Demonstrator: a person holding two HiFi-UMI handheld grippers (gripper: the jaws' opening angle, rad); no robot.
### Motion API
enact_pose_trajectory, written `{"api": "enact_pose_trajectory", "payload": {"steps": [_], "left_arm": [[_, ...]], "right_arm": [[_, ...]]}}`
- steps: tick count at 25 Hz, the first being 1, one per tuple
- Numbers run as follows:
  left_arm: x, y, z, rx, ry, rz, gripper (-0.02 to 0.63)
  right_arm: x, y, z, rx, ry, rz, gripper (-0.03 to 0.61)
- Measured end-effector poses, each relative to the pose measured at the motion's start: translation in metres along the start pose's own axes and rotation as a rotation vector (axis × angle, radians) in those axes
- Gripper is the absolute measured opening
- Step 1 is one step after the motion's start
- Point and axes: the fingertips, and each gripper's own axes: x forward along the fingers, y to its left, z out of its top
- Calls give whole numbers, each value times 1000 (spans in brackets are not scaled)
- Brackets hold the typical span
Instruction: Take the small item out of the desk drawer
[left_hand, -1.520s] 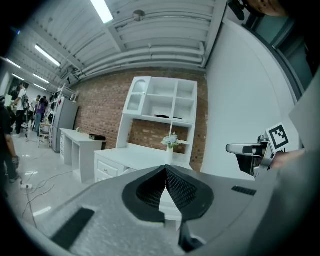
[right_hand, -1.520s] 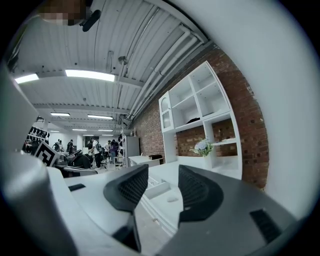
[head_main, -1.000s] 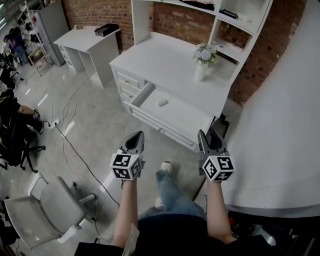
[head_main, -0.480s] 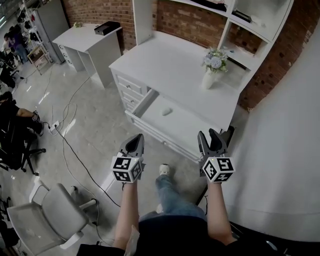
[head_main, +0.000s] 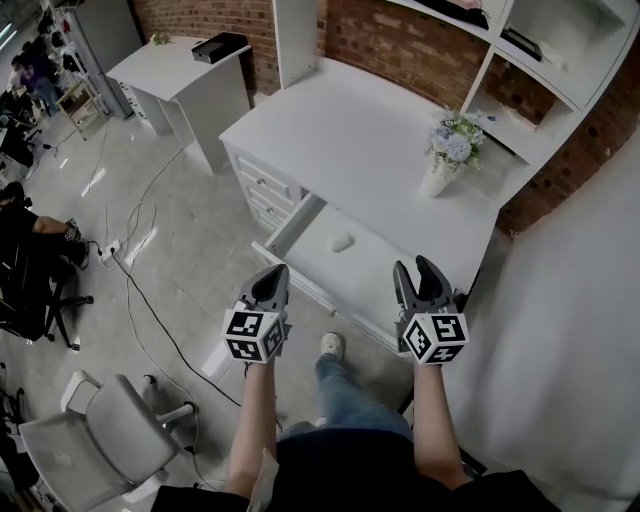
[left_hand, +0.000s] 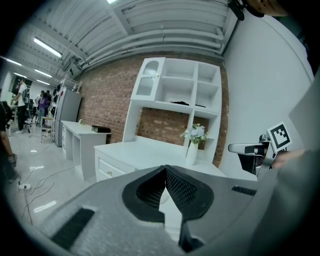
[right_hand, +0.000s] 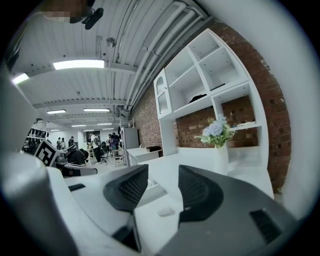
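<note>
A: What is the biggest thing ahead?
B: A white table against a brick wall, with a white shelf unit on its back. The head view cuts the shelf unit off at the top, so its upper compartments do not show there.

A: And the drawer?
B: The drawer under the tabletop stands pulled out, just right of a stack of smaller, closed drawers. Its near right corner is hidden behind the right tool.

A: Anything else large?
B: A grey office chair stands on the floor at the lower left. Above it a person in dark clothes is mostly cut off by the left edge.

A: How do the 2 tools stand?
B: Both point toward the table, short of the drawer's inside, and touch nothing. The left tool has its jaws pressed together at the tips, with nothing in them. The right tool's jaws stand well apart and empty. In the right gripper view the drawer's floor shows through the gap.

A: Smaller things?
B: 1 white vase of pale flowers stands at the table's right rear.

A: Where is the small item?
B: The small item lies on the drawer's floor, in its left half. It is clear of the walls and well apart from both tools. It looks pale and rounded, but it is too small to tell what it is.
</note>
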Motion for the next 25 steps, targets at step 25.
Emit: {"api": "enact_pose_trajectory", "payload": {"steps": [25], "left_arm": [[152, 71, 46, -3, 48, -39, 9]], "right_arm": [[166, -29, -5, -157, 186, 57, 169]]}}
